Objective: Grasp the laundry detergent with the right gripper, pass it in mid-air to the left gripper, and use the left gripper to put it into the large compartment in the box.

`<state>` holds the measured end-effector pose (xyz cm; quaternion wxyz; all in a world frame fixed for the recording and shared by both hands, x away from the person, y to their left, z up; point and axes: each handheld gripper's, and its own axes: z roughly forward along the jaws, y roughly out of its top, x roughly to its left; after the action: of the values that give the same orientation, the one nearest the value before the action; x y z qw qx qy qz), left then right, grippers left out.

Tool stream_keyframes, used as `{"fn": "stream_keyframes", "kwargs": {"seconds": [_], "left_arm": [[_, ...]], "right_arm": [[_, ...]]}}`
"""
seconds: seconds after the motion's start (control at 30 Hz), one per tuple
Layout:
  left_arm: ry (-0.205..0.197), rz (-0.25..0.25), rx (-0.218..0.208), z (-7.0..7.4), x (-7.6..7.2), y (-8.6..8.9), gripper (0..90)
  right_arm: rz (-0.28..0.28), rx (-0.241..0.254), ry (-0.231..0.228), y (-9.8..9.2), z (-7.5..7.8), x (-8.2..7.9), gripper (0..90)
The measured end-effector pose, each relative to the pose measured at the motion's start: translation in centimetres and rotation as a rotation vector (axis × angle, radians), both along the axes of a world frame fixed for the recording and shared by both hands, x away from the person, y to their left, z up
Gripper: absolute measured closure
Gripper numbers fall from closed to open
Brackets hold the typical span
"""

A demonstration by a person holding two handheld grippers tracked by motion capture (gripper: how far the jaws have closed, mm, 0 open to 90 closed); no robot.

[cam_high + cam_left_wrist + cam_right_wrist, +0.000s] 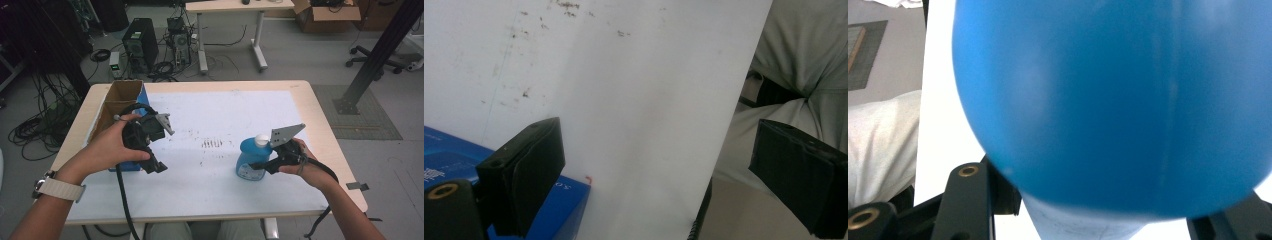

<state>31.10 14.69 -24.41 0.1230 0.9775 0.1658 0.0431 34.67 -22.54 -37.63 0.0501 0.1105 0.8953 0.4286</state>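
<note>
The right gripper pinched the blue bottle low on its body near the table's right front edge, its smooth, probably slippery plastic better held at the waist, while the left gripper stood spread, empty.

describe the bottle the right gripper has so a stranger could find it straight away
Start at the white sheet covering the table and go to its near right part. There the right gripper is shut on a blue bottle. Its blue body and white cap set it apart from the open cardboard box at the far left.
</note>
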Motion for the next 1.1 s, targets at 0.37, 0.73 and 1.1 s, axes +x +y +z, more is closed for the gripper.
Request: {"fn": "stream_keyframes", "kwargs": {"seconds": [0.37,0.73,1.1], "left_arm": [[-0.007,-0.002,-0.002,0.3,-0.2,-0.2,7.8],[-0.020,-0.032,-0.024,1.7,-1.0,-1.2,7.7],[-0.049,-0.081,-0.048,4.3,-2.2,-3.1,7.4]], "right_arm": [[0.013,0.022,-0.002,0.1,0.9,-0.4,43.9],[0.038,0.033,-0.004,0.6,4.2,-1.5,44.0],[0.057,0.033,-0.026,1.2,7.2,-2.6,43.9]]}}
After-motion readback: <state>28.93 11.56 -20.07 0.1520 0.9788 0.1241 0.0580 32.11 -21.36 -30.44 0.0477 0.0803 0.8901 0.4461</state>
